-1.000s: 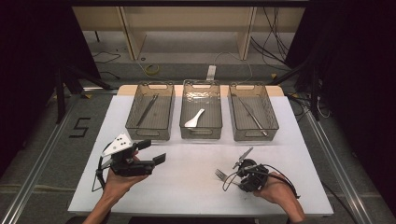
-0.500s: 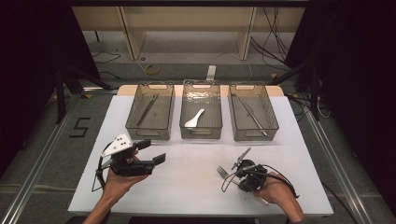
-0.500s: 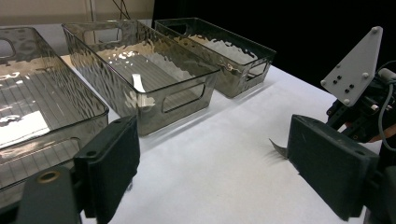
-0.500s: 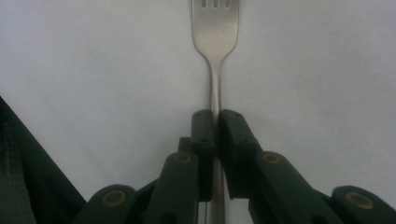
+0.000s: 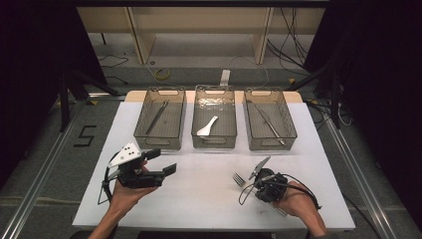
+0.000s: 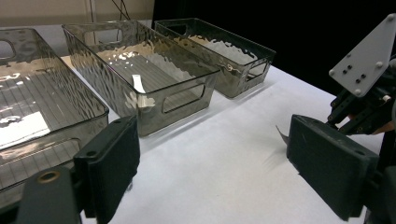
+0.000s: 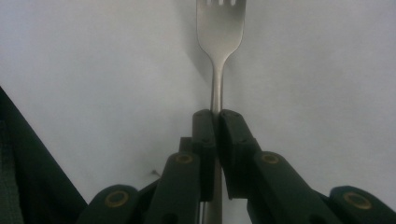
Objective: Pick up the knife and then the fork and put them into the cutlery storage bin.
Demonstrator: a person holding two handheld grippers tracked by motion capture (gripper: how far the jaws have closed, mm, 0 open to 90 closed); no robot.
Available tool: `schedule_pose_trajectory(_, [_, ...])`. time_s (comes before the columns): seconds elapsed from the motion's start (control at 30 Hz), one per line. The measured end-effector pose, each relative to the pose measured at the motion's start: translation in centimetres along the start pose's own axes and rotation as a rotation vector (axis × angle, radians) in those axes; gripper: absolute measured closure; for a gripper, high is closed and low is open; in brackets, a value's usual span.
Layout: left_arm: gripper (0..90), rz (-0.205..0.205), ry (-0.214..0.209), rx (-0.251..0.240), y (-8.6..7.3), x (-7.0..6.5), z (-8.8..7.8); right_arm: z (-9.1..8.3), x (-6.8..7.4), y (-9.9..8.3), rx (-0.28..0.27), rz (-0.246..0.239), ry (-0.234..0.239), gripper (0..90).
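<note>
- A fork (image 7: 219, 56) is clamped at its handle between the closed jaws of the right gripper (image 7: 215, 122), just below the neck; the tines point away from the gripper.
- In the high view the fork (image 5: 241, 179) is seen at the near right of the white table (image 5: 209, 199), low over or on the surface, which cannot be told; it is well apart from the three clear bins (image 5: 214, 122).
- The fork is judged to be thin, stiff metal, light, and smooth enough to slide or swivel in a loose pinch.
- The handle is judged the best place to be held, since it is narrow and flat for the pads; a grip nearer its middle would be better balanced.
- The left gripper (image 6: 212, 172) is held open and empty, its pads (image 6: 114, 163) standing wide apart above the table.
- A spoon (image 5: 207, 126) is seen in the middle bin, and long utensils in the outer two.
</note>
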State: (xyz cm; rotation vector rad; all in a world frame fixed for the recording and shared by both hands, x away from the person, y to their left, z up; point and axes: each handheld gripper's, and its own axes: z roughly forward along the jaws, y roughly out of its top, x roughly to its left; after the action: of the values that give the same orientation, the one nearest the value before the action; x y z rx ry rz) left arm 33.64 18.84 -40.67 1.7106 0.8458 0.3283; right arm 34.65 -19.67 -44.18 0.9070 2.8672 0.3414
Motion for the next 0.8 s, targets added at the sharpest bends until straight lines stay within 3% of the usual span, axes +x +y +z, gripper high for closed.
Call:
schedule_pose_trajectory(0.4, [16.8,0.001,-0.002,-0.004,0.0,0.0,0.0,-2.2,-1.2,-0.5,-0.096,0.042,-0.025,85.5])
schedule_pose_trajectory(0.57, [16.8,0.004,0.001,-0.007,0.0,0.1,0.0,-2.9,-2.3,-0.8,-0.151,0.072,-0.018,85.4])
schedule_pose_trajectory(0.8, [16.8,-0.003,-0.002,-0.011,0.0,0.1,-0.1,-4.5,-4.1,-0.7,-0.215,0.112,-0.047,85.4])
